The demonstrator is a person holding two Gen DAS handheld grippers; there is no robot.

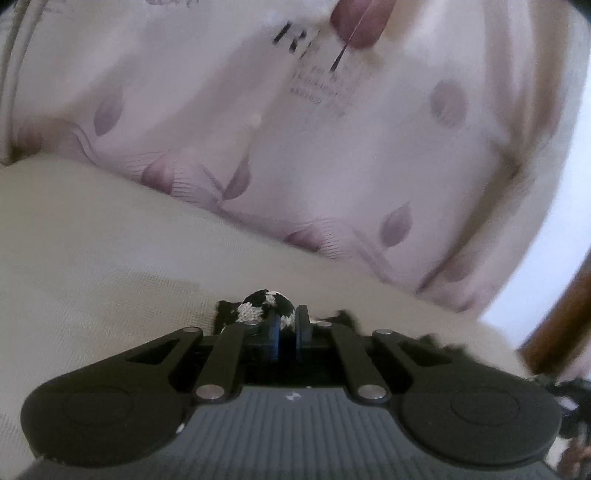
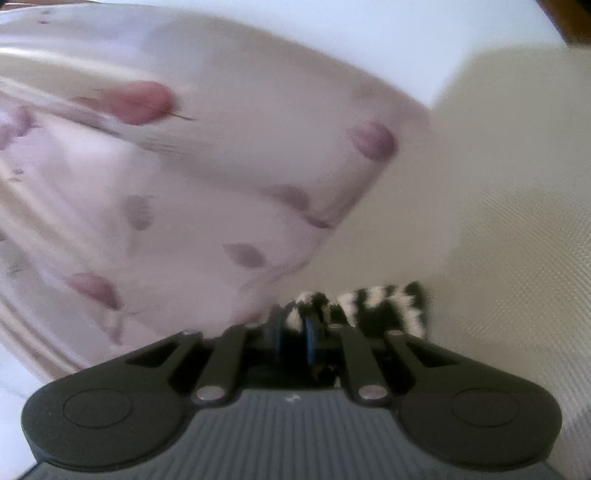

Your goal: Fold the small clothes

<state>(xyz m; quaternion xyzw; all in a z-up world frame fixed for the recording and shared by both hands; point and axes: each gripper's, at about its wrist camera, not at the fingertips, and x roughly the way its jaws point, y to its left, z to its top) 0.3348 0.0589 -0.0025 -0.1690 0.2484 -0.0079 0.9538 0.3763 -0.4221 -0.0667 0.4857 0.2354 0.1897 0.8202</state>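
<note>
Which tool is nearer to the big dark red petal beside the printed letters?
Probably left. The left tool faces the petal beyond the black-and-white cloth it grips. For the right tool the petal lies off to one side.

- Black-and-white knitted garment (image 1: 264,308), checked, pinched in the left claw (image 1: 287,325).
- Same knit striped black and white beside the right claw (image 2: 293,328).
- Cream woven cloth (image 1: 92,258) under both claws.
- Beyond them, pale pink sheet (image 1: 332,155) with mauve leaves, dark lettering.

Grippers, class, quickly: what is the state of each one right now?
Left gripper: closed on the black-and-white knit cloth.
Right gripper: closed on the same patterned knit cloth.
</note>
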